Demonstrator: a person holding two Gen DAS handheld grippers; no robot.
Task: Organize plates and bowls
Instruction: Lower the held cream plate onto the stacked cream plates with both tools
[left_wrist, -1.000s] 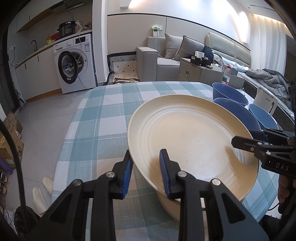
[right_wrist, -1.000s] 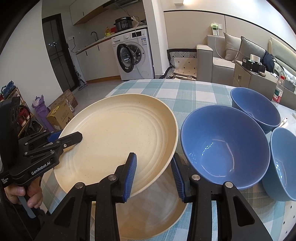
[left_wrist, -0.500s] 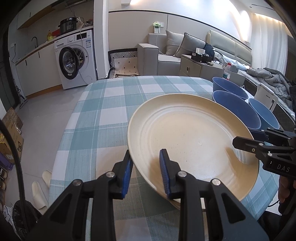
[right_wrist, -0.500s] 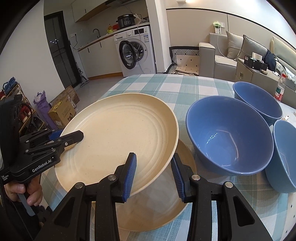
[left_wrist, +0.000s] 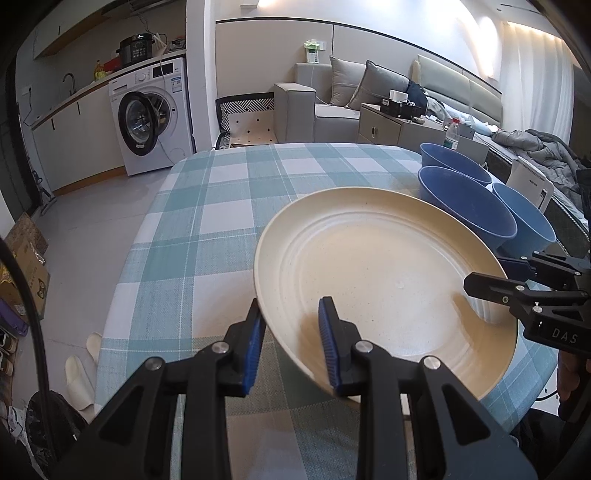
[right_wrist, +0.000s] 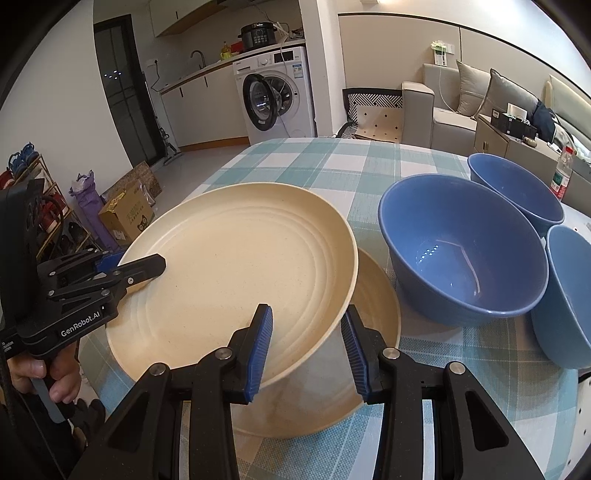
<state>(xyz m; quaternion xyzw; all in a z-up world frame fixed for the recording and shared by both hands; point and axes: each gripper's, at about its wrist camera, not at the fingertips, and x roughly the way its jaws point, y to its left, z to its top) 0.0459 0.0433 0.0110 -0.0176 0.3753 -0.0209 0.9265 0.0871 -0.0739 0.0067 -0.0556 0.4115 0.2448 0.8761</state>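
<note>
Right tongs (right_wrist: 306, 347) clamp the cream plate's (right_wrist: 236, 273) near rim; left tongs (right_wrist: 136, 264) grip its far-left edge. Under it lies a second plate (right_wrist: 376, 332); blue bowls (right_wrist: 461, 247) sit right.

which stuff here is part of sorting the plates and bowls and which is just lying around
Part of the job:
- held cream plate, gripped by left claw and right claw
- second cream plate beneath it
- three blue bowls

Just lying about:
- water bottle
- slippers on the floor
- cardboard box
- washing machine
</note>
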